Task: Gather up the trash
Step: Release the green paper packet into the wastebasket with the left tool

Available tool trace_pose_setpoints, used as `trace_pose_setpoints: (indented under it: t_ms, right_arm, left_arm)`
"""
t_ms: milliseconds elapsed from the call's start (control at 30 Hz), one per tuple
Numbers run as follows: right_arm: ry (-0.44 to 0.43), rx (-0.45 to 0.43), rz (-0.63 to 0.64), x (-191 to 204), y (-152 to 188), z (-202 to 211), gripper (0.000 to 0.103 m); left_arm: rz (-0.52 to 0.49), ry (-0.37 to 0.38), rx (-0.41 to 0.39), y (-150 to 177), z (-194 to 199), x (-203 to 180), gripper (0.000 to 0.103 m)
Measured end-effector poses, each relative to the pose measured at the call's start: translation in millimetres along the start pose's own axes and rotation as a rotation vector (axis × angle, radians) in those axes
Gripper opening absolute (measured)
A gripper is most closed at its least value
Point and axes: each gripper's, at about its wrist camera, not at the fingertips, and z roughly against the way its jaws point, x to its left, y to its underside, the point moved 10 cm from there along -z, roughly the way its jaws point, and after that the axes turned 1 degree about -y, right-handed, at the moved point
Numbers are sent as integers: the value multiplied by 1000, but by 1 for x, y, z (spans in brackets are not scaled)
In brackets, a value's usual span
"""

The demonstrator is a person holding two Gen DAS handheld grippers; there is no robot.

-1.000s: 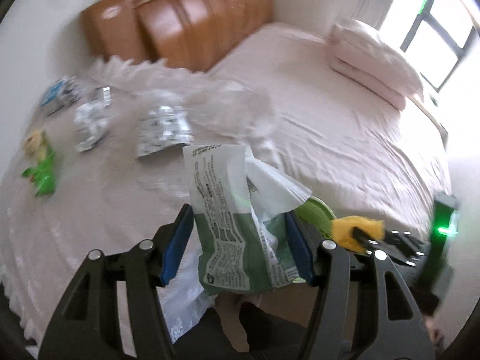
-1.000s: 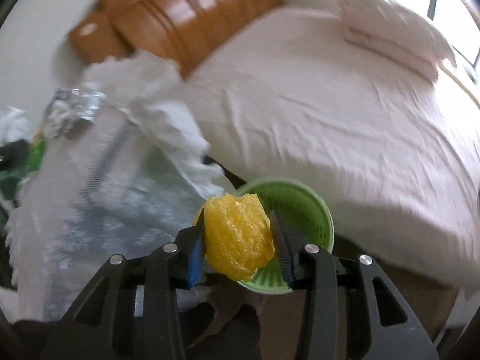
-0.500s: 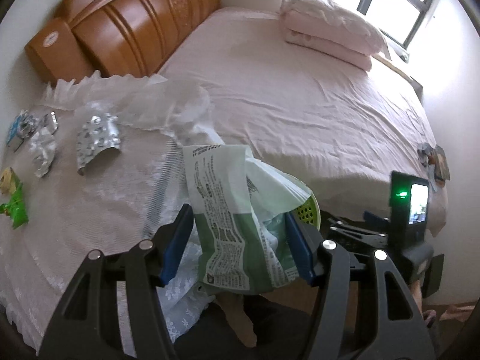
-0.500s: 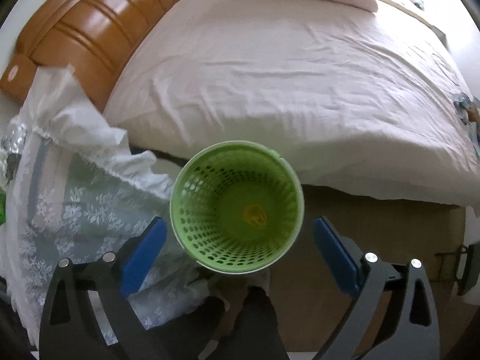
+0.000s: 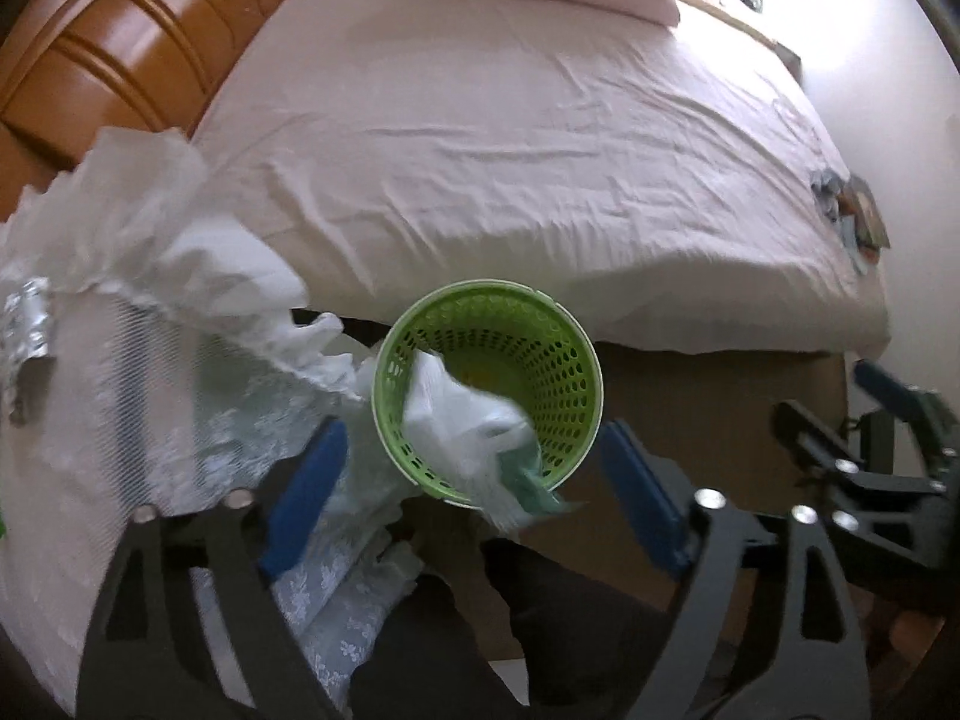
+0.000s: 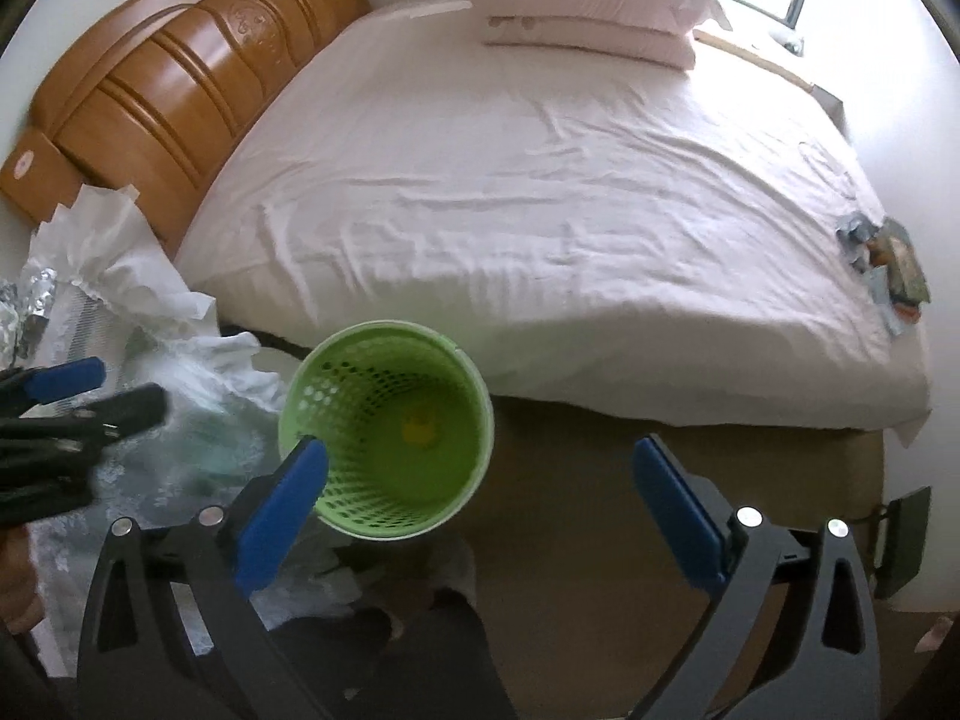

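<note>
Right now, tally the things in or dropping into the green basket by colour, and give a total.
Yellow: 1, the crumpled wad on the floor of the green basket.
White and green: 1, the wrapper blurred at the basket's rim, clear of the left gripper.
Total: 2

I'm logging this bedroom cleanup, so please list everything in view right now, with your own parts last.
basket: one, green, on the floor beside the bed
wrapper: one, white and green, blurred, at the basket's mouth
yellow piece: one, at the basket's bottom
foil scraps: silver, on the lace cloth, left
lace cloth: one, white
bed: one, pink sheet
pillows: stacked, pink
headboard: one, wooden
left tool: blue pads, open, empty, just opened
right tool: blue pads, open, empty
</note>
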Motion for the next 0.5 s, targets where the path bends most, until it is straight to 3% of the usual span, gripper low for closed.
trace_pose_setpoints:
  t_ms: [267, 500]
  right_arm:
    - [-3, 18, -9, -9, -2, -4, 101]
    - [-46, -9, 48, 14, -20, 6, 101]
  left_arm:
    - [32, 40, 15, -6, -12, -10, 91]
    - [113, -18, -107, -21, 32, 27, 92]
